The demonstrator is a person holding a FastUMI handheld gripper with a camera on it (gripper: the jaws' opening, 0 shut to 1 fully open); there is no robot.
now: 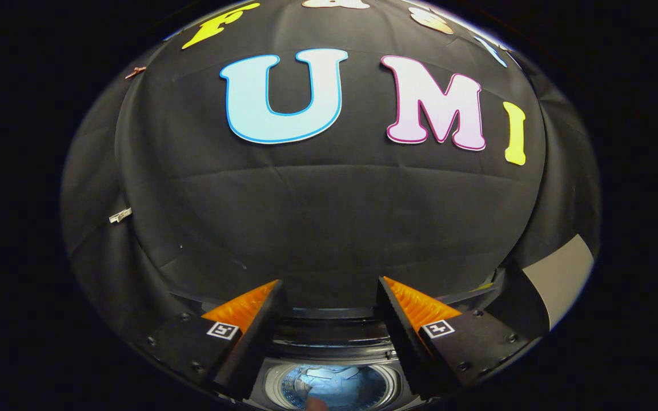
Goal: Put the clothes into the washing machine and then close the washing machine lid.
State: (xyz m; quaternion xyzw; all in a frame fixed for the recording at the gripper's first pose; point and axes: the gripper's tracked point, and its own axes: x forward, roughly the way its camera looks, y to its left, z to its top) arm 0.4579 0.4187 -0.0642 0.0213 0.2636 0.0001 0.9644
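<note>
My gripper (330,288) stands open, with a wide gap and nothing between its fingers (260,325). Below and between the fingers lies the washing machine (332,337), seen from above, its dark top rim just ahead. Its round drum (332,385) is open to view, and pale blue clothes (329,381) lie inside it. The raised lid's dark edge (329,313) runs across behind the opening. A small bit of a fingertip or hand (317,404) shows at the drum's near edge.
The black cloth wall (329,217) rises close behind the machine. A grey panel (560,277) stands to the right of the machine. A small white clip (119,215) hangs on the cloth to the left.
</note>
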